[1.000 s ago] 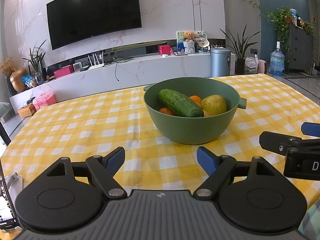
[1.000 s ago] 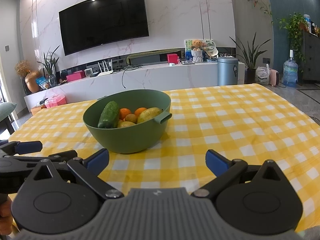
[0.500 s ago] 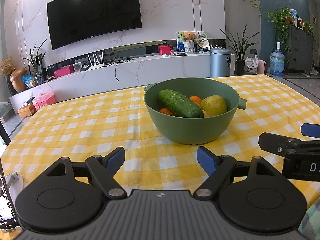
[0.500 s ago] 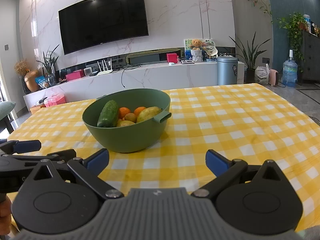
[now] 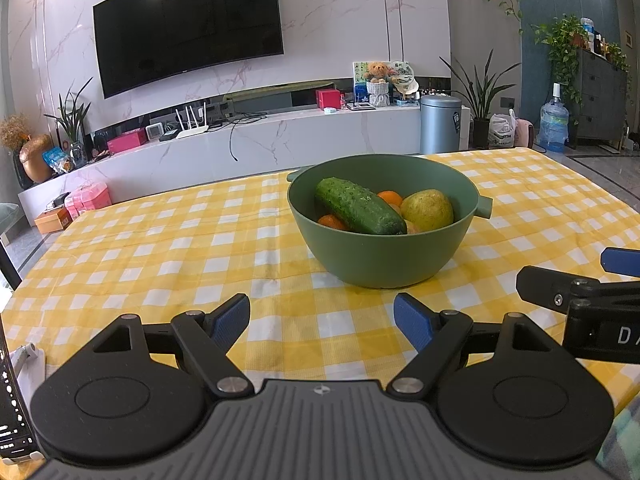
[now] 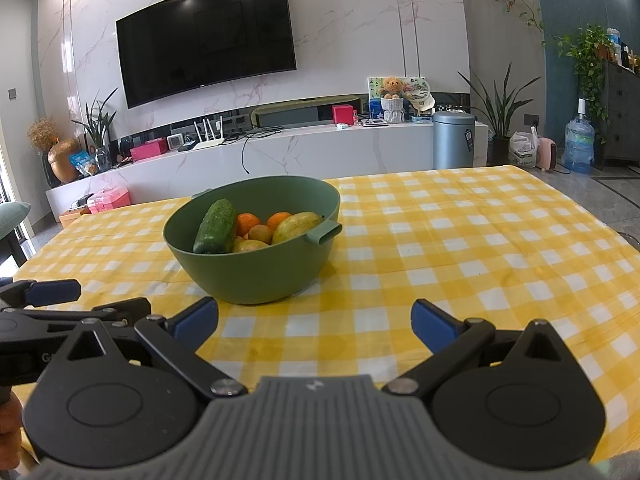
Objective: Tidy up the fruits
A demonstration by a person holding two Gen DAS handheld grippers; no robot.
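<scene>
Checked tablecloth (image 5: 160,264) bears green bowl (image 5: 384,256) holding cucumber (image 5: 360,212), oranges (image 6: 247,224).

A green bowl (image 5: 384,256) holds a dark green cucumber (image 5: 358,212) on a yellow-and-white checked tablecloth (image 5: 160,256).

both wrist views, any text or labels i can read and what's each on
"D", cut off by the frame edge: side of the right gripper.
"G", rest hidden: side of the left gripper.
Sticker on the bin: too small to read.
Phone screen: too blurred to read.
</scene>
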